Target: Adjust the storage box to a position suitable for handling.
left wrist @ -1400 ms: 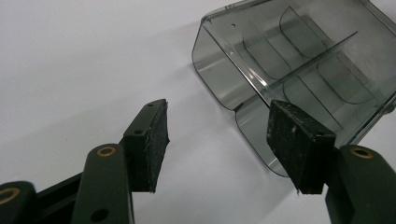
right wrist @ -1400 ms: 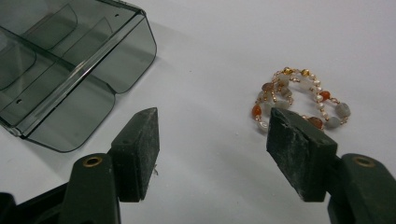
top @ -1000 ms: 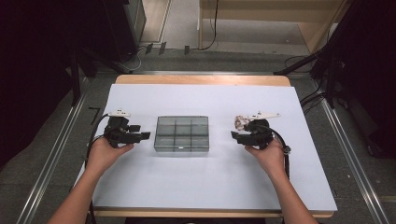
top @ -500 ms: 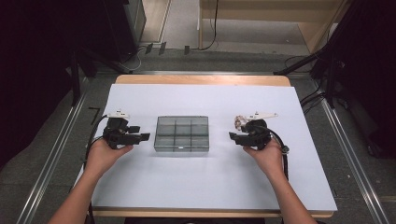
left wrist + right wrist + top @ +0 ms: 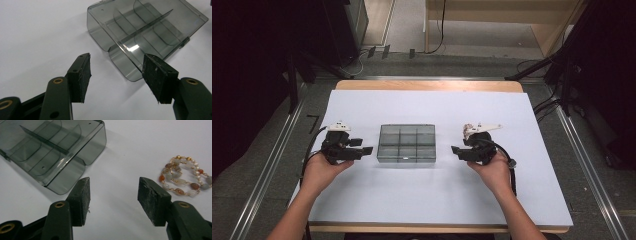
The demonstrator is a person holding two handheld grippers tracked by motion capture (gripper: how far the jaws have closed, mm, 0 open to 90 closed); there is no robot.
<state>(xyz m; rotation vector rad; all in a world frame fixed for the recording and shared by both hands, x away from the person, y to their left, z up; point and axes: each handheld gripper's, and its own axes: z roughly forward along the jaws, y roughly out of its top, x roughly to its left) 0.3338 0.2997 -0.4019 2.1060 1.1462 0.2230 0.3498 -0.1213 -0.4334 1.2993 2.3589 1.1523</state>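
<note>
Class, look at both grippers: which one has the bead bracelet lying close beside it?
The right gripper. The bracelet lies on the table just off its fingers; the left gripper has the box before it.

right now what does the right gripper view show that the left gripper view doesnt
In the right gripper view, a beaded bracelet lies on the white sheet beyond the right gripper, whose jaws stand open and have just been closing with nothing between them. In the left gripper view, the left gripper has its open jaws aimed at a near corner of the box, also just closing on nothing. Both views share the smoky clear divided box and the white table cover.
</note>
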